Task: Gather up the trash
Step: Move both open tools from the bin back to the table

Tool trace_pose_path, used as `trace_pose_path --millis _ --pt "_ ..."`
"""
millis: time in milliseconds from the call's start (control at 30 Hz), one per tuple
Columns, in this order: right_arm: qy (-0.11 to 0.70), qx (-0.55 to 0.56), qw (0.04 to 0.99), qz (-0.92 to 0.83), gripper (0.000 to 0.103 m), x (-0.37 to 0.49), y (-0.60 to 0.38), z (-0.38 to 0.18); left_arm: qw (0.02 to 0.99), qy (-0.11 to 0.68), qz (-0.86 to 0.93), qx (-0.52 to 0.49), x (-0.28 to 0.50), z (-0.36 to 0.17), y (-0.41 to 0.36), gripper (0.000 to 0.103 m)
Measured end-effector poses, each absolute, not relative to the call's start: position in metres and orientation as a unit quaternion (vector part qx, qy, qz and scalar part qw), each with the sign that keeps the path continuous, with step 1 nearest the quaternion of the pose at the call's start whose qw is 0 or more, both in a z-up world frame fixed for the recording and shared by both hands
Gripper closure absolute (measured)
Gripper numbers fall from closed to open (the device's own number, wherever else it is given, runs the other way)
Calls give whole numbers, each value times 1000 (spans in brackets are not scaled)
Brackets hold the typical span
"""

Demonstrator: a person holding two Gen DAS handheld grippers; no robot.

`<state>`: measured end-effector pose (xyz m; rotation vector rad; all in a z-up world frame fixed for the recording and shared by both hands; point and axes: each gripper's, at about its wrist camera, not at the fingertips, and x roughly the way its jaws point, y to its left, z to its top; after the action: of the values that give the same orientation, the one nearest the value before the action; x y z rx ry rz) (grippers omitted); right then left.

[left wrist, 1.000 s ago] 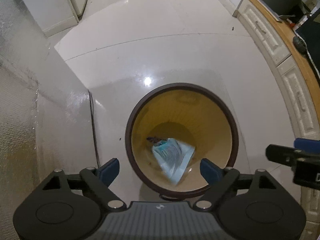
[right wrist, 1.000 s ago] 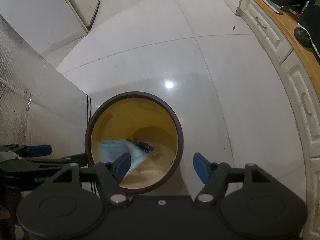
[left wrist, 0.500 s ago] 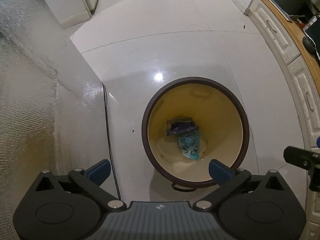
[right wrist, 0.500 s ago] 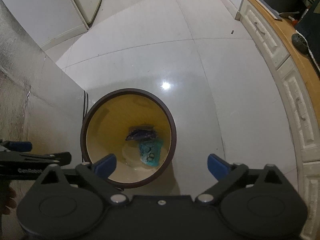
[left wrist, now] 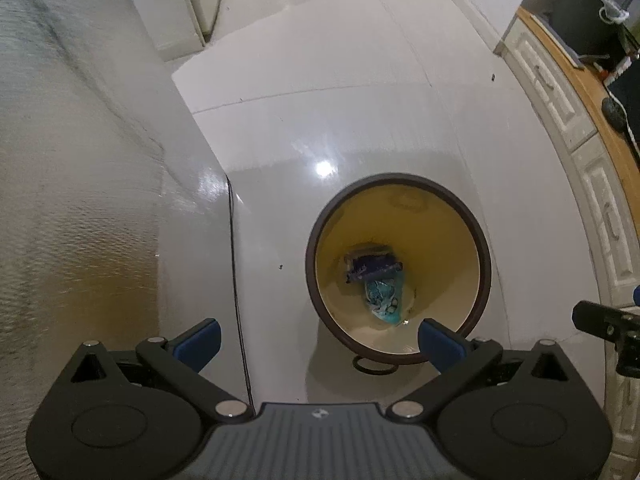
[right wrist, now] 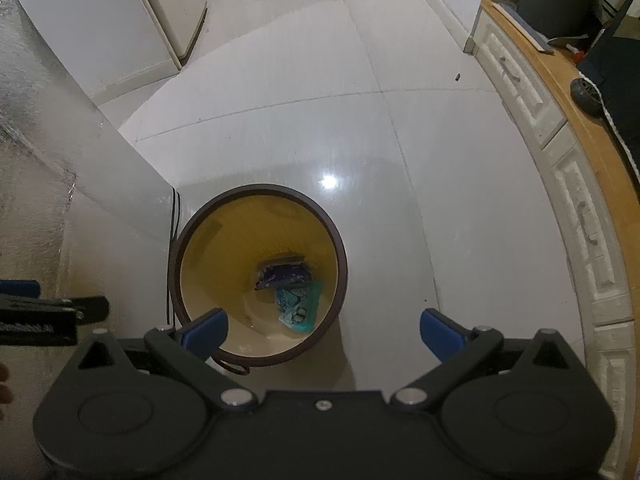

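Note:
A round bin (left wrist: 476, 236) with a dark brown rim and yellow inside stands on the white tiled floor; it also shows in the right wrist view (right wrist: 188, 248). At its bottom lie a dark blue wrapper (left wrist: 372, 266) (right wrist: 284, 274) and a teal and white wrapper (left wrist: 384, 298) (right wrist: 298, 306). My left gripper (left wrist: 318, 340) is open and empty, high above the bin's near left side. My right gripper (right wrist: 324, 330) is open and empty above the bin's near right side.
A silver foil-covered panel (left wrist: 80, 200) stands on the left, with a black cable (left wrist: 236, 280) down its edge. White cabinets with a wooden top (right wrist: 560, 92) run along the right. A white appliance (right wrist: 160, 12) stands at the back left.
The teal wrapper has dropped from the right gripper and settled at the bottom of the bin. Both grippers have risen and opened wider; the bin looks smaller.

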<state>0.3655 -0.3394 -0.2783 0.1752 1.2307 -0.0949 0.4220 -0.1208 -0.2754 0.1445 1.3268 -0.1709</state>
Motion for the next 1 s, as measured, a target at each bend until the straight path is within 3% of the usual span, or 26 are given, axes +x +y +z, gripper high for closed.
trace_pose_path --millis 1000 --pt "472 97 873 -77 0 278 -349 -148 871 470 -119 77 336 -118 -110 0"
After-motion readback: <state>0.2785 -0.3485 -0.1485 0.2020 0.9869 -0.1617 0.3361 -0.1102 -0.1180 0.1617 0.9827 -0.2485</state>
